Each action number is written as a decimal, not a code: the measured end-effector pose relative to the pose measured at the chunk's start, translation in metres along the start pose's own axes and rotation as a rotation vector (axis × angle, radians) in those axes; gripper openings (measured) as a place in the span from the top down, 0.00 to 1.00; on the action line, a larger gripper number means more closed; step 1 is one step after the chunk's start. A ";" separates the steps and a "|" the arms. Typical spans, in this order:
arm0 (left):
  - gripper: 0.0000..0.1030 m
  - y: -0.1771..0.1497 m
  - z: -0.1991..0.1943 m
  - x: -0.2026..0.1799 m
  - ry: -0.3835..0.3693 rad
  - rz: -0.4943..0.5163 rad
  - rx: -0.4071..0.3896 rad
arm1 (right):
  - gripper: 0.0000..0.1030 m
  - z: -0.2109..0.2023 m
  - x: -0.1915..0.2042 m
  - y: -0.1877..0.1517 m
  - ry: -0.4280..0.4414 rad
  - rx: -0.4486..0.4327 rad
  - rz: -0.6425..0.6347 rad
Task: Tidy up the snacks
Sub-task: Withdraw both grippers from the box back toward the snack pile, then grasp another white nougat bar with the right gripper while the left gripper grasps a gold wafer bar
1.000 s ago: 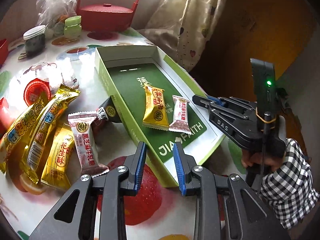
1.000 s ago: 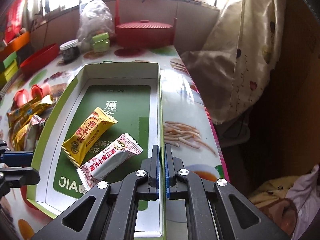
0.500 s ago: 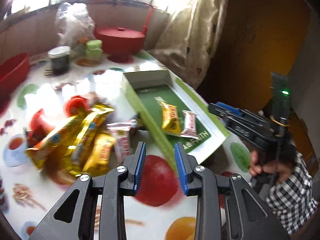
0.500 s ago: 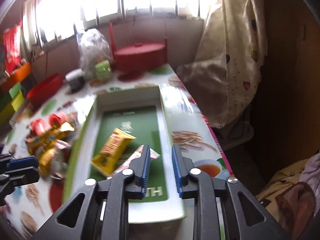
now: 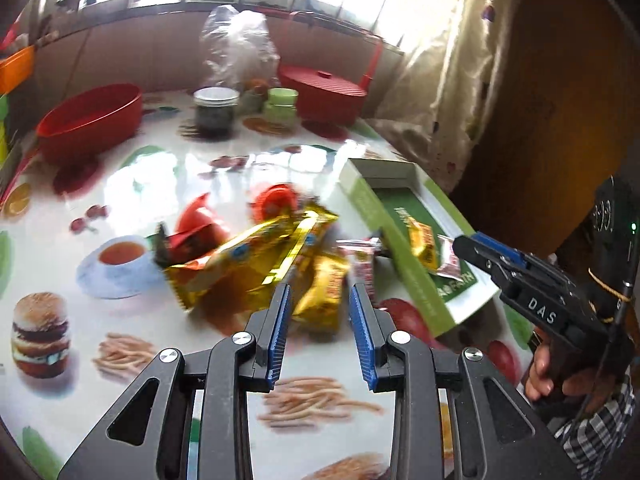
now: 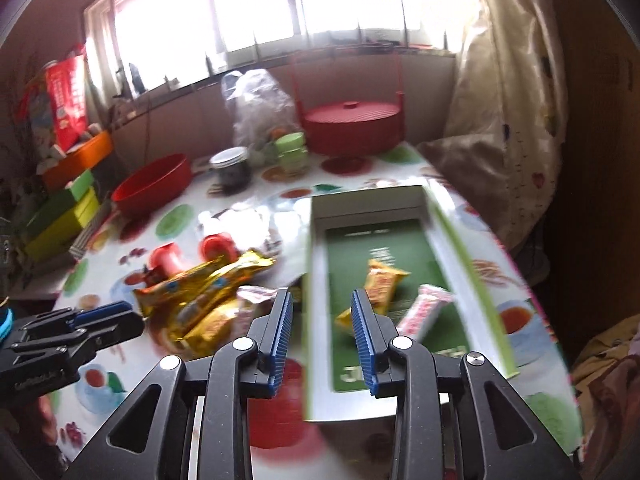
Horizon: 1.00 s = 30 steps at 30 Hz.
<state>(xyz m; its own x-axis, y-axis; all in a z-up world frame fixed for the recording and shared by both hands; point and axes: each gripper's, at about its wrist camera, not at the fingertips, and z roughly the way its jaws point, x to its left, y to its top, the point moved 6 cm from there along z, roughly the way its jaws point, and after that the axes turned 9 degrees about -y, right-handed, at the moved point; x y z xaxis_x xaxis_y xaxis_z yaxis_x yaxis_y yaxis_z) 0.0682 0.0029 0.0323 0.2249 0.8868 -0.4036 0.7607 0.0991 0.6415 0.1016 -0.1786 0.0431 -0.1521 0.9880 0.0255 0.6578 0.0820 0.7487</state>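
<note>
A pile of gold snack packets [image 5: 256, 260] lies on the fruit-print table, with a pink-white packet [image 5: 362, 260] at its right; the pile also shows in the right wrist view [image 6: 208, 296]. A green box lid [image 5: 400, 264] to the right holds a yellow packet [image 6: 382, 286] and a pink-white packet [image 6: 424, 312]. My left gripper [image 5: 320, 332] is open and empty, above the table just short of the pile. My right gripper [image 6: 322, 336] is open and empty, over the box's left wall [image 6: 314, 300]. It also shows in the left wrist view [image 5: 476, 246].
A red bowl [image 5: 90, 120], a dark jar [image 5: 214, 114], green cups [image 5: 282, 106], a plastic bag [image 5: 238, 52] and a red lidded basket [image 5: 324, 92] stand at the back. Red jelly cups [image 5: 276, 200] sit behind the pile. A curtain [image 5: 448, 80] hangs at the right edge.
Both grippers have pulled back and risen, so more of the table shows. My right gripper went from shut to open. My left gripper has swung left toward the pile.
</note>
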 end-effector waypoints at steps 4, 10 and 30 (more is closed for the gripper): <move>0.69 -0.004 -0.005 0.024 0.025 -0.039 -0.004 | 0.71 0.015 0.020 -0.006 0.013 0.045 -0.008; 0.69 -0.007 -0.008 0.055 0.051 -0.082 -0.007 | 0.71 0.038 0.047 -0.017 0.010 0.112 -0.031; 0.69 0.004 0.004 0.085 0.064 -0.061 0.001 | 0.79 0.081 0.075 -0.032 -0.006 0.212 -0.071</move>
<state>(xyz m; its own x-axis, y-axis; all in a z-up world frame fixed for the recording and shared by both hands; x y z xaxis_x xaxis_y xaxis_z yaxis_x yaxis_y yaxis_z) 0.0928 0.0774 -0.0020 0.1387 0.9064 -0.3991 0.7722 0.1534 0.6166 0.1283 -0.0963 -0.0327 -0.1992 0.9796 -0.0265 0.7860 0.1759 0.5927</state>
